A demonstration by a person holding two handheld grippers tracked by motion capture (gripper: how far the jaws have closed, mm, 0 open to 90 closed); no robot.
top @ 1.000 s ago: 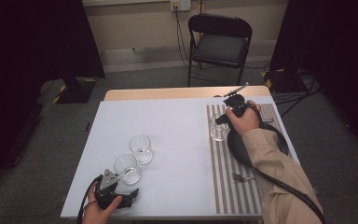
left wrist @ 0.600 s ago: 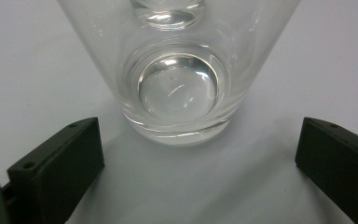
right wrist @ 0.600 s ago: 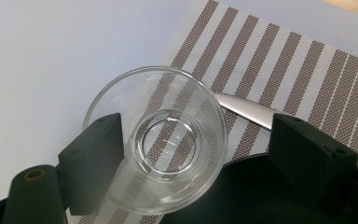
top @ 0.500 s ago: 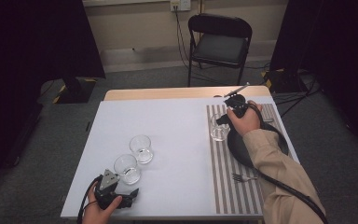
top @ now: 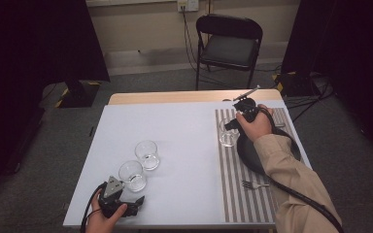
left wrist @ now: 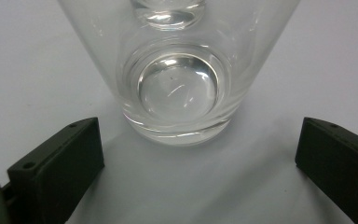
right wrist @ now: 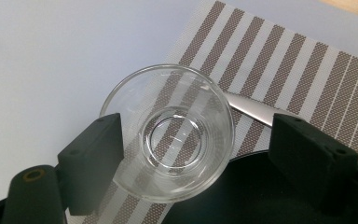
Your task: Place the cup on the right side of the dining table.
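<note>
While my right gripper (right wrist: 193,154) straddles a clear round glass tumbler (right wrist: 170,140) on the ribbed striped placemat (right wrist: 279,60), jaws apart, my left gripper (left wrist: 196,154) gapes wide just before another smooth thick-based tumbler (left wrist: 179,70).

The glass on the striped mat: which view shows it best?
The right gripper view: the glass sits large between the open jaws, rim and base clear. The high view shows it small beside the right gripper.

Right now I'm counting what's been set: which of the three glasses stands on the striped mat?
The glass between the right gripper's open jaws, beside the black plate. The other two glasses stand on the bare white table.
</note>
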